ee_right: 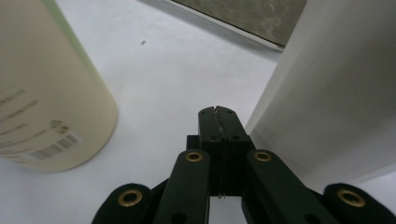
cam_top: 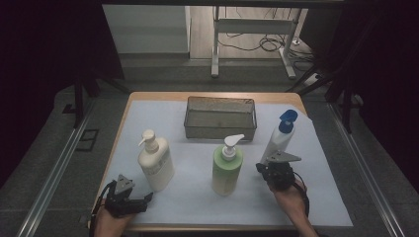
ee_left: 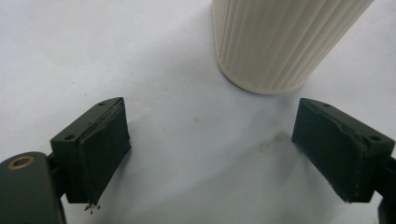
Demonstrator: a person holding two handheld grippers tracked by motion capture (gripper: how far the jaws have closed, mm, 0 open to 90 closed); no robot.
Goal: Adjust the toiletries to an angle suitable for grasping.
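The right gripper, jaws pressed together and empty, sits just beside the blue-capped white bottle, between it and the green pump bottle. To grasp it, I'd spread the jaws first and square them to the body. The left gripper rests spread, near the cream pump bottle.

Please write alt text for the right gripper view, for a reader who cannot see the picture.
The right gripper has its two black jaws shut together with nothing between them, low over a white table cover. A white bottle stands close on its right, and a pale green bottle with a barcode stands on its left.
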